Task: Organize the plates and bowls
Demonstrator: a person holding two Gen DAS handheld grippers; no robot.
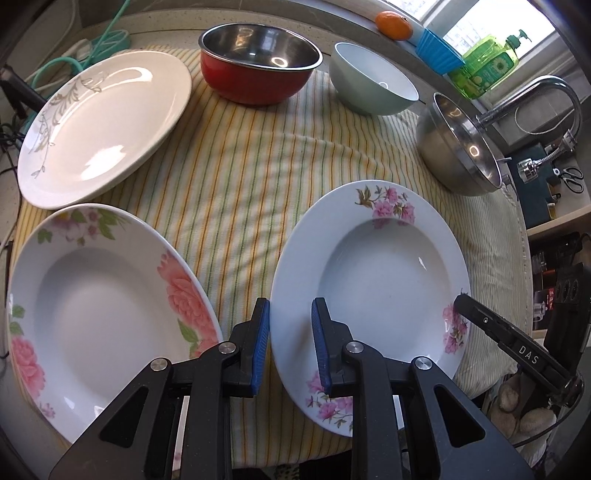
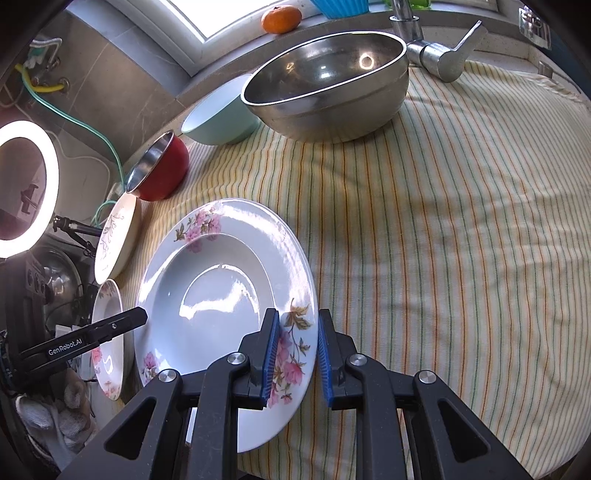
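I have both grippers — left gripper [image 1: 290,345], right gripper [image 2: 297,356] — pinching opposite rims of the pink-flowered plate [image 1: 373,291], right of the peony plate [image 1: 99,314]; uneven lifting could tip it loose.

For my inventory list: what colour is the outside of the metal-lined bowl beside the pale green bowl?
Red outside, shown best by left wrist view.

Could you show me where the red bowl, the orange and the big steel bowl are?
Red bowl [image 1: 255,83]: left wrist view, on its red outer wall.
Orange [image 2: 281,19]: right wrist view, middle of the fruit.
Steel bowl [image 2: 332,107]: right wrist view, on its outer wall.
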